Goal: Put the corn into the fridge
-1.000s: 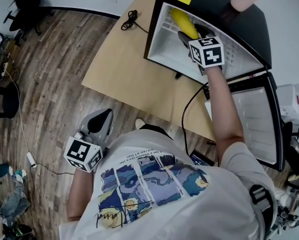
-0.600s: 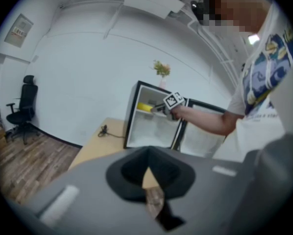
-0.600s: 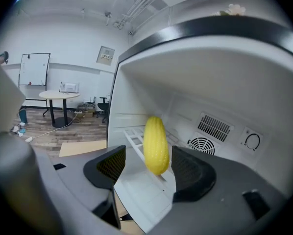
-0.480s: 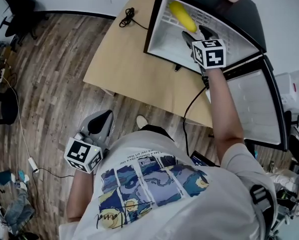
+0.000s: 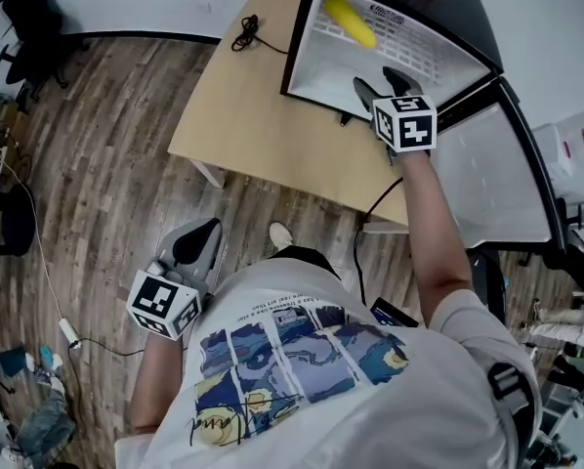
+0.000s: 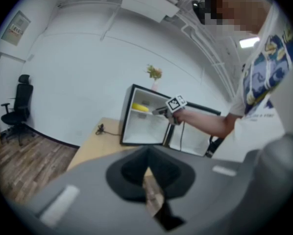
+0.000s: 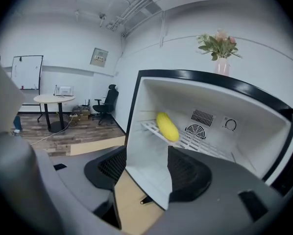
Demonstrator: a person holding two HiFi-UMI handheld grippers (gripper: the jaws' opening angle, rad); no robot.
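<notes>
On the wooden table [image 5: 243,115], one fridge [image 5: 316,62] holds one corn [image 5: 349,21].

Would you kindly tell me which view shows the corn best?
The right gripper view: the corn lies close on the wire shelf. The head view shows it small, and the left gripper view only a distant yellow speck.

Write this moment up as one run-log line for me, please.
corn: lying on fridge shelf | right claw: open, empty, before fridge opening | left claw: shut, empty | door: open
</notes>
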